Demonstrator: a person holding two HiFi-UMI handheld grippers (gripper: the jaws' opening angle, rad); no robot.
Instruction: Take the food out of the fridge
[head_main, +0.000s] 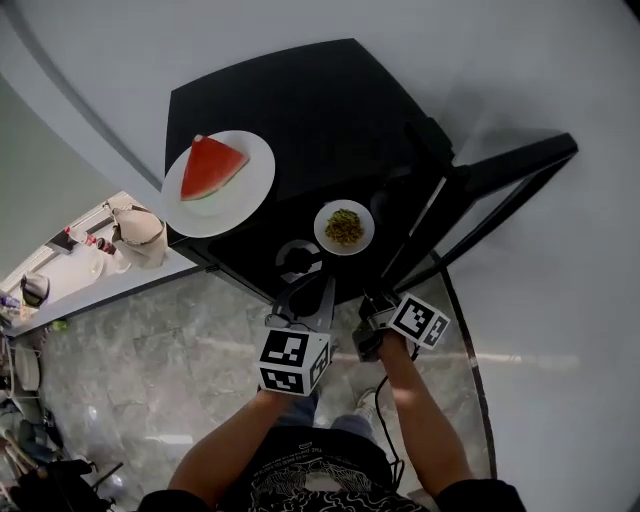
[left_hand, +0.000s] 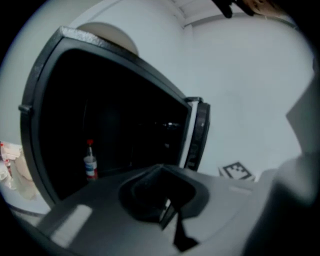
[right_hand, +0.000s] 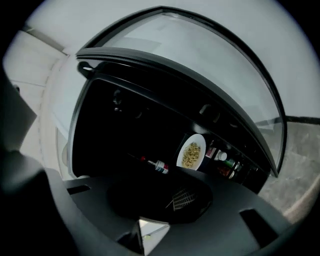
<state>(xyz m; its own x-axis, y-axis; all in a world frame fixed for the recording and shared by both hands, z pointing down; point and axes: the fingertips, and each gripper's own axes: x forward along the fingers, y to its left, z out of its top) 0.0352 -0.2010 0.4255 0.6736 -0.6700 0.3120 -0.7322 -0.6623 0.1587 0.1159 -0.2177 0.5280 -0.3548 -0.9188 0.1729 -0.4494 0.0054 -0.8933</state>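
A black fridge stands open in front of me, its glass door swung out to the right. A white plate with a watermelon wedge rests on the fridge's top. A small plate of yellow-green food sits on a shelf in the opening. My left gripper hovers just before the opening, its jaws together with nothing in them. My right gripper is beside it, short of the small plate, with its jaws apart and empty.
Inside the fridge stands a red-capped bottle. Several jars fill the door shelf. A counter with a pale bag runs along the left. Grey marble floor lies below, and a white wall is at the right.
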